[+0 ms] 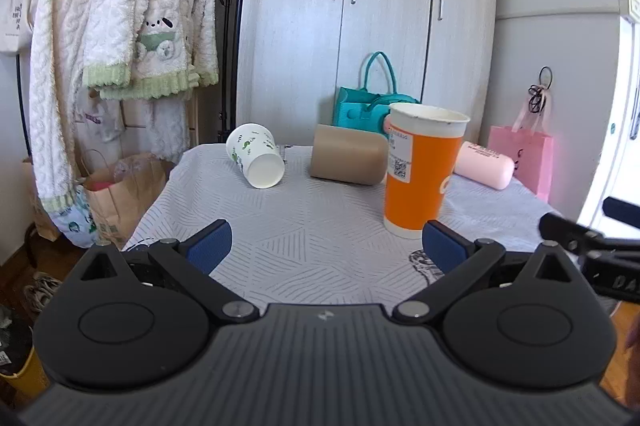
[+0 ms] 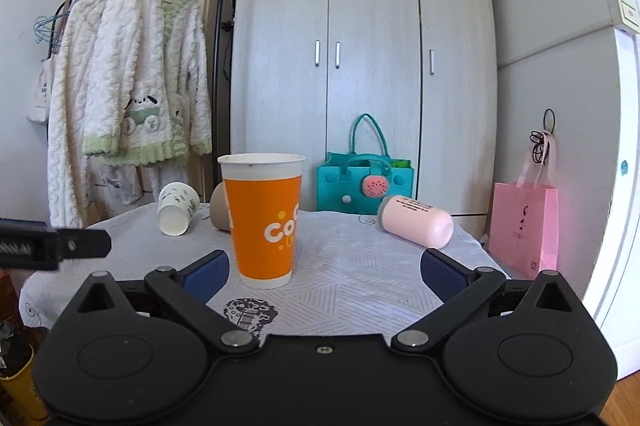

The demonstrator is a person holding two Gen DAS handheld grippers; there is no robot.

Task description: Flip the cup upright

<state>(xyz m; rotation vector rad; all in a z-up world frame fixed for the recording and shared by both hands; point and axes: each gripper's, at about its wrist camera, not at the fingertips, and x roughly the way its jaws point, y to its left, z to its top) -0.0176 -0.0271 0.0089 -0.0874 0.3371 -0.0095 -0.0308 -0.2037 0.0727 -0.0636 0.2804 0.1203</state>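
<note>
Pale three-door wardrobe (image 2: 362,65) against the back wall. Left: clothes rack (image 2: 218,25) with fluffy white robes (image 2: 148,77). Teal bag (image 2: 362,181) at wardrobe foot, pink bag (image 2: 524,226) by right wall. Wood floor (image 2: 626,398). Bright daylight.

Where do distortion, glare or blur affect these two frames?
Left wrist view: fisheye bows the wardrobe; the bright doorway at right washes out; the orange cup stays sharp. Right wrist view: the same bowing; the pink bag glows at its edge; the left hand-held gripper looks soft.

orange cup (image 1: 420,173) upright, mouth up | white cup (image 1: 256,155), brown cup (image 1: 347,159), pink cup (image 1: 484,163) on sides
</note>
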